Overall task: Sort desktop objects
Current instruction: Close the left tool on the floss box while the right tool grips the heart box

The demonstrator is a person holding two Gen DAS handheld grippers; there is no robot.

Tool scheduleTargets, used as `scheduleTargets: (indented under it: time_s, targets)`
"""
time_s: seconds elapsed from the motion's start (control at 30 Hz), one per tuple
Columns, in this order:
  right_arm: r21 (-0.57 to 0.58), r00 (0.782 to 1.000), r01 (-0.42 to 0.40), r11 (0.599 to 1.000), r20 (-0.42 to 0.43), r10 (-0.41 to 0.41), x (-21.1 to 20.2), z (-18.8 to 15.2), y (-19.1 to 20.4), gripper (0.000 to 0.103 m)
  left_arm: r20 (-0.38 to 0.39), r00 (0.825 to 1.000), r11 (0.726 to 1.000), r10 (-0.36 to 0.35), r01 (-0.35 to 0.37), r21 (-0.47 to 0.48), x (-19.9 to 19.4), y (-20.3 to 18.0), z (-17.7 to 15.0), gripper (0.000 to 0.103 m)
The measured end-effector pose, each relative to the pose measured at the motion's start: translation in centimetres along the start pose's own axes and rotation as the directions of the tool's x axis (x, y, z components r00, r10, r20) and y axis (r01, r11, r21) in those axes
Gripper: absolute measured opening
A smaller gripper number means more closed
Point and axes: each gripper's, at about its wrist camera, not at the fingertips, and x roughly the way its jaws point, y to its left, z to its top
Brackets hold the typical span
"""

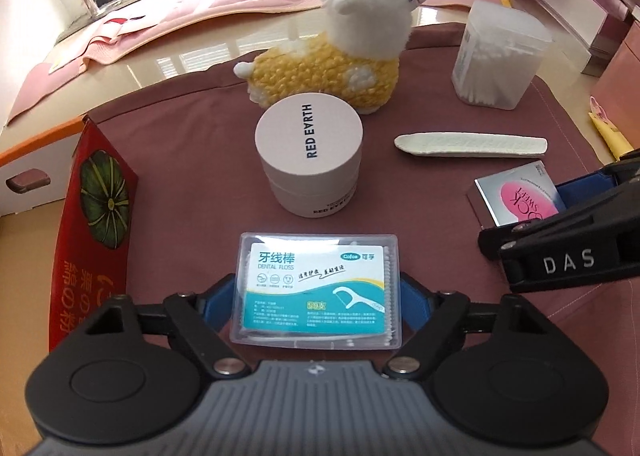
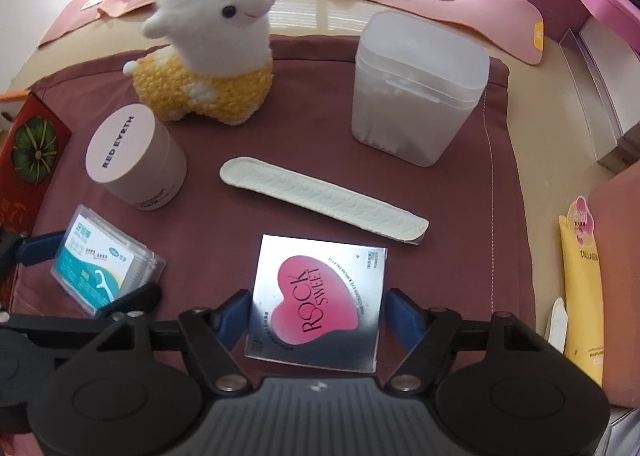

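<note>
Apparently each gripper has taken up one flat box so the two can be handled at once. The left gripper (image 1: pixel 316 296) straddles the dental floss box (image 1: pixel 316 288), its blue pads at the box's two short ends; the pads look pressed against the clear plastic, so it reads as pinching the box, though whether the box is raised off the maroon cloth (image 1: pixel 192 159) cannot be told. That box's long axis runs crosswise between the fingers, its label facing up and reading upright to the camera.

The right gripper (image 2: pixel 316 318) brackets the silver Rock Sweet box (image 2: pixel 318 298). The left pad meets the box's edge, while a sliver of cloth shows beside the right pad, so the grip looks nearly pressed together but not certainly firm. This box is close to square, turned slightly anticlockwise, its lettering running up away from the gripper.

Farther back on the cloth stand the Red Earth jar (image 1: pixel 310 157), the plush alpaca (image 2: pixel 208 55) and the cotton swab tub (image 2: pixel 420 87), with a white strip (image 2: pixel 324 199) lying diagonally between them.
</note>
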Motion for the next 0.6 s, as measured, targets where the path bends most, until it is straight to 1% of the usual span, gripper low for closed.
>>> scheduleTargets:
  time_s: [0.33, 0.5, 0.6]
  targets:
    - [-0.041, 1.000, -0.002, 0.999, -0.016, 0.001, -0.1, 0.2, -0.1, 0.067, -0.017, 1.000, 1.000, 0.024, -0.025, -0.007, -0.1, -0.6, 0.1, 0.082]
    - [-0.042, 1.000, -0.022, 0.999, 0.021, 0.023, -1.8, -0.4, -0.6, 0.067, 0.034, 0.999, 1.000, 0.016, -0.015, -0.010, -1.3, -0.6, -0.1, 0.082]
    - [-0.049, 0.999, -0.028, 0.998, 0.036, 0.030, -2.7, -0.9, -0.8, 0.067, 0.060, 0.998, 1.000, 0.018, -0.017, -0.016, -3.3, -0.1, -0.1, 0.082]
